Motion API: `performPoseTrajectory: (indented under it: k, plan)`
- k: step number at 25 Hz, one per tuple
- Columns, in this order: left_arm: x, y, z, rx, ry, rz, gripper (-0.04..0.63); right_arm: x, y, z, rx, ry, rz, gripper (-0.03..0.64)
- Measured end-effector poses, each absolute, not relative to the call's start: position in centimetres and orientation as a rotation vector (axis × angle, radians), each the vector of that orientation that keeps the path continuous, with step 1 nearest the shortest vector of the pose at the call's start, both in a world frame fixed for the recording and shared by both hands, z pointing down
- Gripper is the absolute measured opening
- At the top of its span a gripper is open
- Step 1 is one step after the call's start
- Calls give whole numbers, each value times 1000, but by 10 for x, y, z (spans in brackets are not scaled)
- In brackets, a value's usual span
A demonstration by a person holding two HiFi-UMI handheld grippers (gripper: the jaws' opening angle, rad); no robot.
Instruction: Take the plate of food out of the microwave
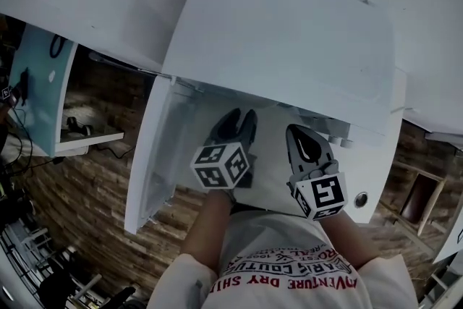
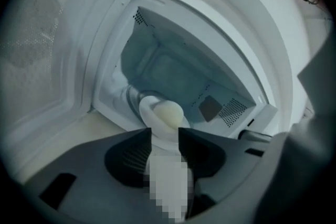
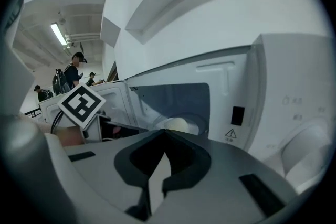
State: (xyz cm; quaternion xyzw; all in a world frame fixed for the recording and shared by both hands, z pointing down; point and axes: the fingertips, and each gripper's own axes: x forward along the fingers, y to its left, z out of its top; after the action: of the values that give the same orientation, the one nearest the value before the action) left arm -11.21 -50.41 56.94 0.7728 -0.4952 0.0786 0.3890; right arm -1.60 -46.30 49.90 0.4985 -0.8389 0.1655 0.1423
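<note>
The white microwave (image 1: 289,47) stands open, its door (image 1: 155,155) swung out to the left. Inside, near the front of the cavity (image 2: 173,71), sits a small white plate (image 2: 148,108) with a pale round bun (image 2: 168,113) on it. My left gripper (image 2: 164,132) is at the cavity mouth with its jaws apart, the near edge of the plate showing in the gap between them; I see no pad pressing on it. My right gripper (image 3: 164,132) hangs beside it on the right, shut and empty, in front of the cavity. The bun (image 3: 177,124) shows just beyond the tips of the right gripper.
The open door (image 2: 47,50) fills the left side. The microwave's control panel (image 3: 294,113) with a round knob (image 3: 310,149) lies right of the cavity. The left gripper's marker cube (image 3: 81,104) is close to my right gripper. People (image 3: 73,73) stand far behind.
</note>
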Motion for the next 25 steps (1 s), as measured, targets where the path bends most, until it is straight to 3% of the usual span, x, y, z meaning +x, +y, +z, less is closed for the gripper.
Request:
performPoseTrajectory:
  k: [5, 12, 23, 25]
  plan:
    - [-113, -528, 594, 1779, -1212, 72, 177, -19, -463, 518, 1370, -2411, 487, 9]
    - [-108, -539, 608, 1594, -1145, -59, 176, -14, -460, 529, 1343, -2387, 498, 9]
    - [-116, -540, 606, 1383, -1033, -292, 79, -10, -457, 535, 1324, -2374, 508, 11]
    - [-116, -540, 599, 1371, -1010, -340, 31, -11, -456, 535, 1324, -2374, 502, 9]
